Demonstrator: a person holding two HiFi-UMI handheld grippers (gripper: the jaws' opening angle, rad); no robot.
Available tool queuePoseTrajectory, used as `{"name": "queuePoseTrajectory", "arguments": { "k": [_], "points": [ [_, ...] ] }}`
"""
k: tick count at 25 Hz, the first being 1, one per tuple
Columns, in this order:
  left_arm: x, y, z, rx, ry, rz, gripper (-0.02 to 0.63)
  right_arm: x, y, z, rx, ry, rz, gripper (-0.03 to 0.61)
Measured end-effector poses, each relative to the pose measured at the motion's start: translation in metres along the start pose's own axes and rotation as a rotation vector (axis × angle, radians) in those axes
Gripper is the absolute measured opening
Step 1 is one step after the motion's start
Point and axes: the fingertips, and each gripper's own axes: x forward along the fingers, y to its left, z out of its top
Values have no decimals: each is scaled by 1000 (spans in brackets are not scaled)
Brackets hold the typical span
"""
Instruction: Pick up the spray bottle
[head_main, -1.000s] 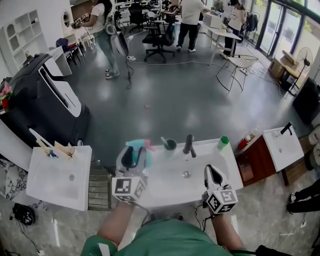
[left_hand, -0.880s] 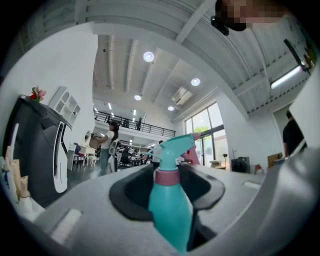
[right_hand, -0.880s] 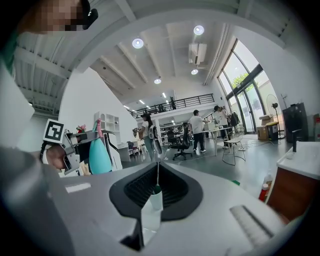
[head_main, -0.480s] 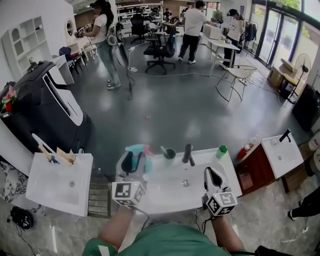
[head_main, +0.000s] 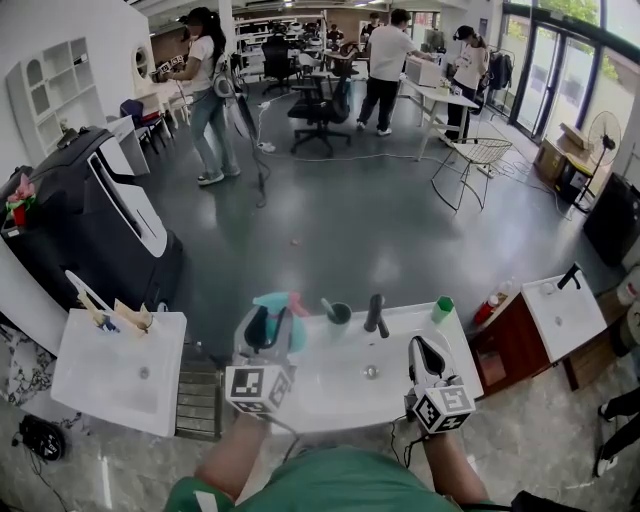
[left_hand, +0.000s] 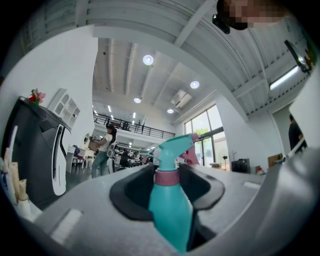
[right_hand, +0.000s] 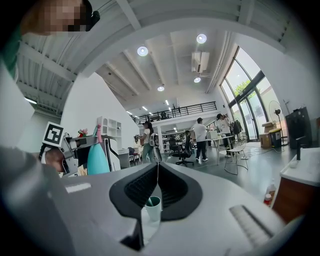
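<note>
Spray bottle (head_main: 283, 303), teal with a pink collar and pink trigger, sits low and left of centre in the head view, clamped in the left gripper (head_main: 268, 322). The left gripper view shows both dark pads pressed against its body just under the collar, with the nozzle standing upright above them. Over the last second almost nothing about this grip changes. The bottle keeps the same place over the left end of the white washbasin (head_main: 405, 325) and the same upright pose, and only the room behind shifts a little in the frame.

In the right gripper view the bottle shows at the left edge, apparently carried clear of the counter, though its base is not visible in any view. From that I judge the pick-up essentially done, and what remains is to hold it steady.

The right gripper (head_main: 420, 346) hangs at the lower right over the basin's near edge with its jaws together and nothing between them. A cup (head_main: 339, 289) and the faucet (head_main: 374, 313) stand untouched at the back rim.
</note>
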Motion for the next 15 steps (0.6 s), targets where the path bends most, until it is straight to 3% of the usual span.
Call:
{"name": "queuePoseTrajectory", "arguments": {
  "k": [15],
  "points": [
    [-1,2,-9,-17,24,3,153,2,1,-3,-5,20,5,5]
  ]
}}
